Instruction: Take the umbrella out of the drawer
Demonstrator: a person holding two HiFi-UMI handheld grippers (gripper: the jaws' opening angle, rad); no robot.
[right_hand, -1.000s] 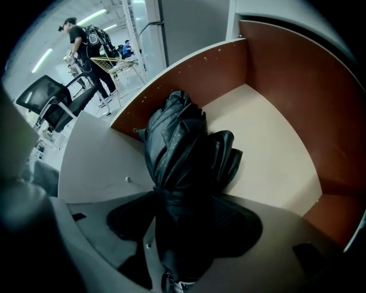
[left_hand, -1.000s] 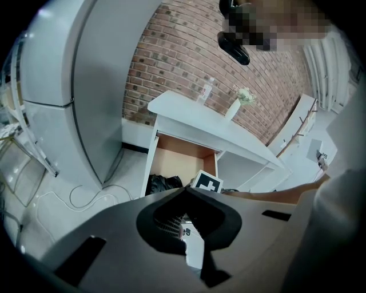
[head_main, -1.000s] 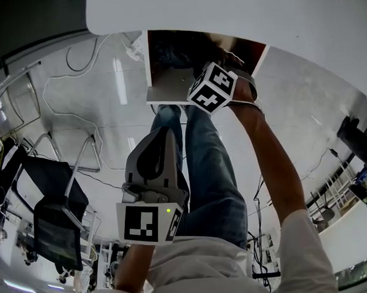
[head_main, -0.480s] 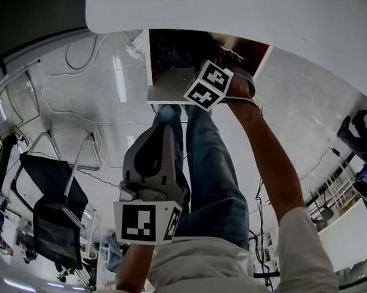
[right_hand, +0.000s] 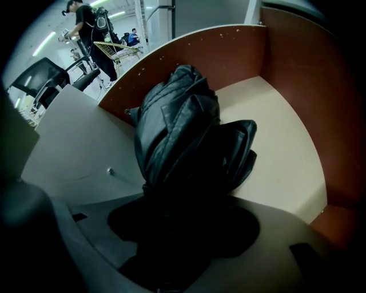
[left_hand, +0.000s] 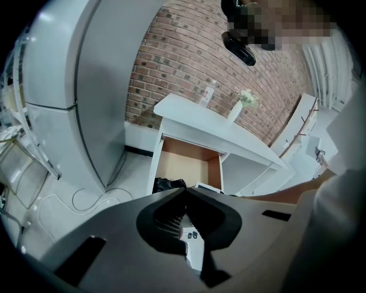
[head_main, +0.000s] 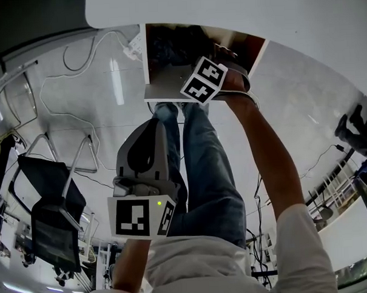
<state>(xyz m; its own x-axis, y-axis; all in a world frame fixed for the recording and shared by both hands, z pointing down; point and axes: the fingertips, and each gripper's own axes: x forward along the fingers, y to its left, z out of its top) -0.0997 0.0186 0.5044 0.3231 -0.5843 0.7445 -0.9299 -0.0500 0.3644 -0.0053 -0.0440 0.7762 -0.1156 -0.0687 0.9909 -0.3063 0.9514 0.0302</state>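
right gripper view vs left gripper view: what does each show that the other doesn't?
Right gripper view only: the black umbrella close up, collapsed, lying on the drawer floor; a person in the background. Left gripper view only: the brick wall, the white table above the drawer, a bottle and a vase on it. Both: the open drawer with the umbrella inside.

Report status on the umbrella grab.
Left gripper shut, empty, clear of drawer. Right gripper down in drawer, jaws wide, just closing, umbrella between them, grip unclear. Nothing blocking.
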